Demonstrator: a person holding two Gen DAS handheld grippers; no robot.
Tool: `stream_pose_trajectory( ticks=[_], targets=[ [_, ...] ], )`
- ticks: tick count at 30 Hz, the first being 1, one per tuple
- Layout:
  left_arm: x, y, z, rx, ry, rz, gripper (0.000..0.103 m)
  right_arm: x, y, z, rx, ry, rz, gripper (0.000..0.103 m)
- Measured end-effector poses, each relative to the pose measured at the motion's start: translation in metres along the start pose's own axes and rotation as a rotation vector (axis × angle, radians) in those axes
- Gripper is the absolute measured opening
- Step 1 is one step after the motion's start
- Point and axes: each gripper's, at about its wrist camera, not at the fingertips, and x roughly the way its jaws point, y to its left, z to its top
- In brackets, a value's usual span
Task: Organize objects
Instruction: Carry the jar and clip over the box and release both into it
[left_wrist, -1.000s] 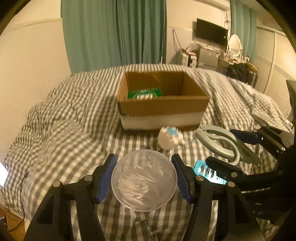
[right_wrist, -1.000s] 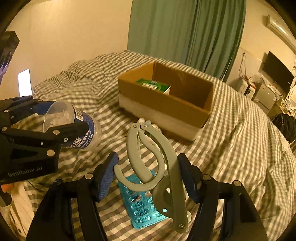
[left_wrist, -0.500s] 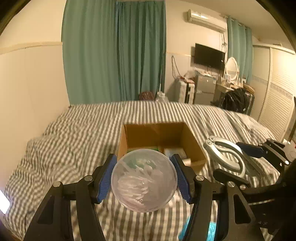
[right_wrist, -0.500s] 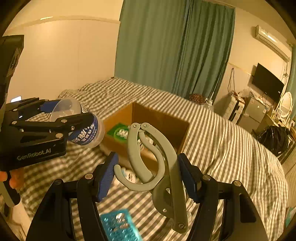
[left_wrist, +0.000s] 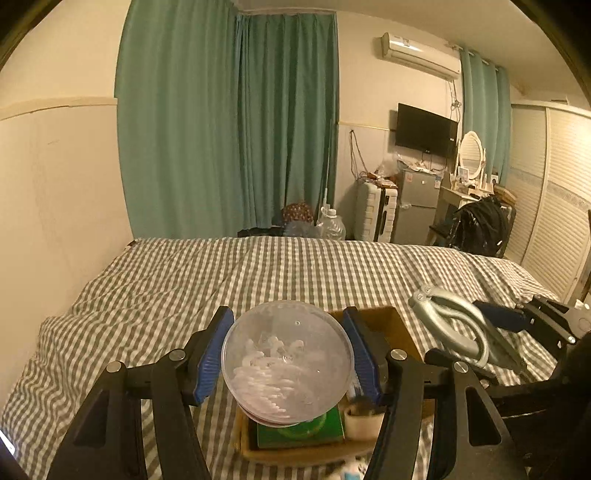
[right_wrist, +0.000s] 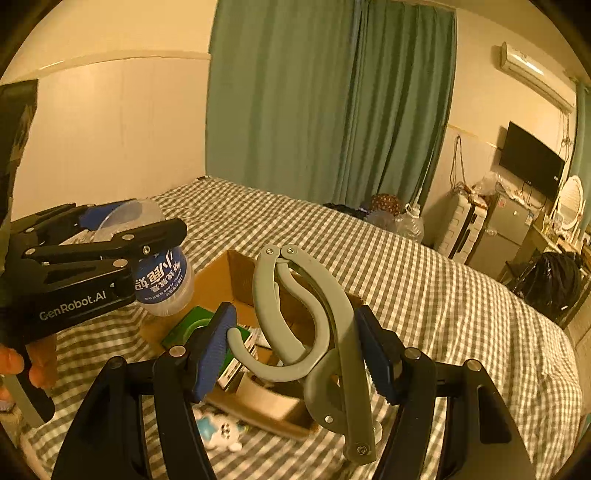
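Step in hand, as judged: transport of two items to the container, at the point just ahead of release.

The left gripper (left_wrist: 287, 360) is clenched on a clear round plastic tub of white cotton swabs with a blue label (left_wrist: 287, 361); both blue pads press its sides. In the left wrist view the tub fills the lower centre of the frame and sits above the open brown cardboard box (left_wrist: 397, 328). In the right wrist view the same tub (right_wrist: 162, 280) appears at centre left, tilted, over the near left corner of the box (right_wrist: 221, 280).

The right gripper (right_wrist: 297, 354) is clenched on a grey folding plastic hanger with a curved hook (right_wrist: 314, 332), held upright in the lower centre of the frame, above the box opening.

The box rests on a grey-and-white checked bedspread (right_wrist: 424, 280). Inside it lies a flat green packet (left_wrist: 299, 432), with a pale item beside it.

Next move, as judged: lower each load into a free part of the box, then part the jaws. The tub is rounded, so it should be set down rather than dropped; the long hanger needs to be tipped to fit within the walls.

Limits of view:
- The tub and gripper arms cover most of the box interior in both views; free space cannot be confirmed.
- The pale item beside the green packet is blurred and unidentified.
- A small white-and-blue object (right_wrist: 221, 430) lies on the bedspread near the box, in the lower left of the frame; its nature cannot be made out.
- Only fingertips of the person (right_wrist: 11, 363) show, at the left edge.
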Motion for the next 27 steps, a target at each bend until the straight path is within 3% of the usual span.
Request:
stream_pose_trajectory(
  ticks=[6,13,24,27],
  targets=[
    [0.045,-0.004,0.002,0.014,0.021,-0.004,0.062,0.06,-0.006,-0.008,0.011,0.078,0.006,0.065],
    [0.09,-0.006,-0.011,0.048,0.064,0.009,0.062,0.102,-0.012,-0.022,0.004,0.121,0.018,0.065],
    [0.107,0.003,-0.031,0.005,0.15,-0.019,0.062,0.1,-0.012,-0.028,0.023,0.094,0.024,0.066],
    [0.102,0.004,-0.032,0.004,0.158,-0.01,0.063,0.087,-0.012,-0.024,0.015,0.081,0.013,0.074]
  ],
)
